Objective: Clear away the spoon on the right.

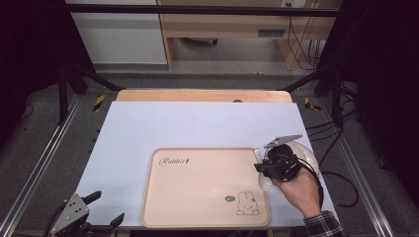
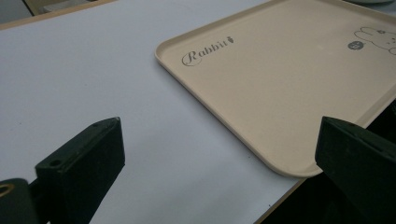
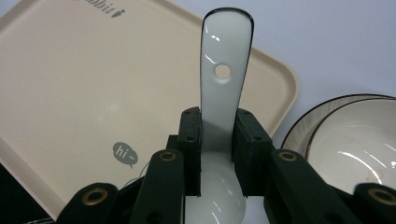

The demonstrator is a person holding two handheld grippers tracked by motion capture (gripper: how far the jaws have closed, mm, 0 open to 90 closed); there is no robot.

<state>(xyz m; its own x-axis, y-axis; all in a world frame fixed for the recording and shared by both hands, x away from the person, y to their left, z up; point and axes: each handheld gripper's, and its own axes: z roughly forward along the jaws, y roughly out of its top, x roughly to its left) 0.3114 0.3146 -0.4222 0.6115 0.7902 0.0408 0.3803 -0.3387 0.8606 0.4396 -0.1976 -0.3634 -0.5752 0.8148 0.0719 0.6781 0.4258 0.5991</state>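
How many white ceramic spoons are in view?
1: the white ceramic spoon is clamped in the right gripper, above the beige tray's edge, beside the white bowl.

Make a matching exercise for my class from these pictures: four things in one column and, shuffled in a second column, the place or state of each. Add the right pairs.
Things
1. white spoon
2. beige tray
3. left tool
4. white bowl

Places or states
A. jaws wide apart, nothing between them
B. lies on the pale mat, printed with a rabbit
C. clamped by its handle in the right tool
D. stands beside the tray's right edge

Pairs: 1-C, 2-B, 3-A, 4-D
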